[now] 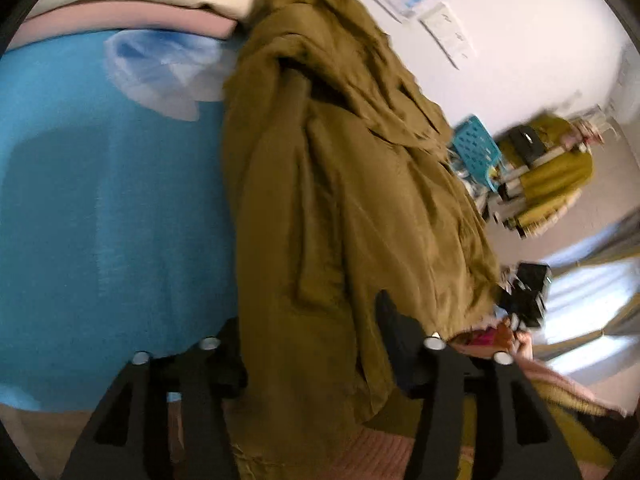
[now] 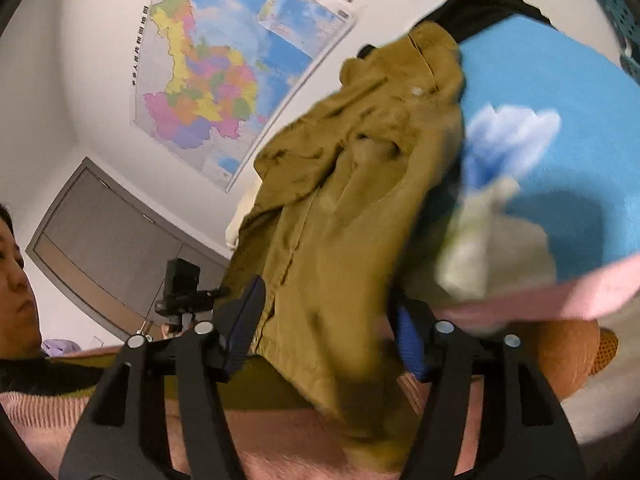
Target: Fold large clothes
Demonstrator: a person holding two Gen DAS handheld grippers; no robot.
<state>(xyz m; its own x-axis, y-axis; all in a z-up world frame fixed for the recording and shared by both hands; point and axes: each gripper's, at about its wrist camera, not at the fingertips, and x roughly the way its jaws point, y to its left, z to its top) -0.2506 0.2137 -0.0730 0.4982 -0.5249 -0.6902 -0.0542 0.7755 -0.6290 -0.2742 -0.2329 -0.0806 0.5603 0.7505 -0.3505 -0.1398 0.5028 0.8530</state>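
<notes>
An olive-brown jacket hangs crumpled in the air above the blue surface. In the left wrist view my left gripper has the jacket's cloth running between its wide-apart black fingers. In the right wrist view the same jacket drapes between the blue-padded fingers of my right gripper, jaws also wide apart. Whether either gripper pinches the cloth is hidden by the folds.
A clear plastic bag lies on the blue surface. Pink and cream folded cloth lies at its far edge. A turquoise basket and other clutter stand beyond. A wall map and a person's face show in the right wrist view.
</notes>
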